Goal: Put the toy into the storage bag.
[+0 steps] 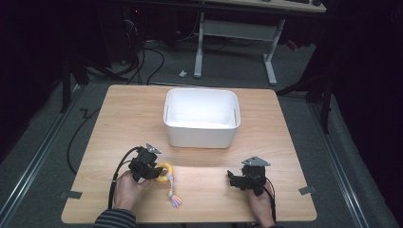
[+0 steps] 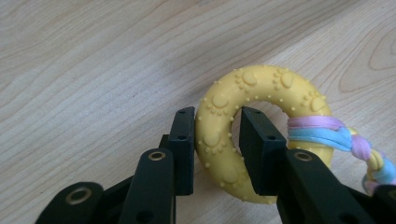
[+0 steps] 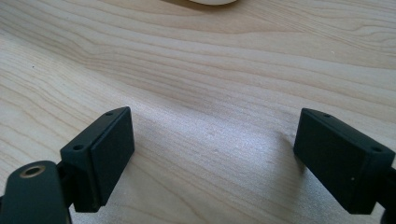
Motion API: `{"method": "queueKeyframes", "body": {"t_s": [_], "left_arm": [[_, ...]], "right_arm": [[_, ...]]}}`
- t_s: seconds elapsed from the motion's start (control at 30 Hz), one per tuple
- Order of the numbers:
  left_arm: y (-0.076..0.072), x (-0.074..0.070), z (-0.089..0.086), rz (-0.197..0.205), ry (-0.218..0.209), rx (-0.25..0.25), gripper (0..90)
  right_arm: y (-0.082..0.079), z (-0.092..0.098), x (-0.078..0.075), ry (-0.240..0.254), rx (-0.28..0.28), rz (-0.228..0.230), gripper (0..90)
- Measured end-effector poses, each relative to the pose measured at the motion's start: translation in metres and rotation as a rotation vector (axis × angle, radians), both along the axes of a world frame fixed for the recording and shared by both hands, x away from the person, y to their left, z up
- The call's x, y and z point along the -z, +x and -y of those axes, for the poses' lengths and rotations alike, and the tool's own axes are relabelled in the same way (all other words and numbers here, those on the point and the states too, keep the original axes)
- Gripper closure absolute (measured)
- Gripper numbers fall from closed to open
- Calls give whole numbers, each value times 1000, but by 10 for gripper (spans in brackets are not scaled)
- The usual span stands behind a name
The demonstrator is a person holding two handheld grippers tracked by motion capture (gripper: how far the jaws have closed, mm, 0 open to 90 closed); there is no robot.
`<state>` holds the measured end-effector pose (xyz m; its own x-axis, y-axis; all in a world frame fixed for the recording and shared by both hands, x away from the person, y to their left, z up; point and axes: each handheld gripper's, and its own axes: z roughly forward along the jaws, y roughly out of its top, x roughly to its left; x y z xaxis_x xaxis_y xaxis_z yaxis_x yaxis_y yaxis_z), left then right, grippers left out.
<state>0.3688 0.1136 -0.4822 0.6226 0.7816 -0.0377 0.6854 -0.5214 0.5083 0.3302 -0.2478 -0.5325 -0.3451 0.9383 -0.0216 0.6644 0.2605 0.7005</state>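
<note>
Left gripper (image 2: 217, 140) clamps the ring (image 2: 261, 135) through its hole; the bin (image 1: 201, 137) lies ahead, nearer this hand. Right gripper (image 3: 212, 154) stands open.

Right gripper (image 3: 212, 158) low over the wooden table (image 3: 210, 70), jaws spread wide, nothing between them, just bare light wood grain. Rounded white edge of a container (image 3: 211, 2) at top, well apart from the jaws.
</note>
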Motion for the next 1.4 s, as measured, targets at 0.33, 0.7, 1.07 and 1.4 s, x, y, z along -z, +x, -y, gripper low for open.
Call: {"method": "queueKeyframes", "body": {"t_s": [0.33, 0.7, 1.07, 1.4], "left_arm": [[-1, -19, -3, 17, -38, -2, 670], [-1, -33, 3, 37, -17, 22, 670], [-3, -53, 6, 63, -48, 39, 671], [1, -78, 7, 87, -68, 49, 671]], "right_arm": [[0, 0, 0, 1, -3, -1, 123], [0, 0, 0, 2, -2, -2, 123], [0, 0, 0, 3, -1, -2, 123], [-1, 0, 0, 2, -2, -1, 123]]}}
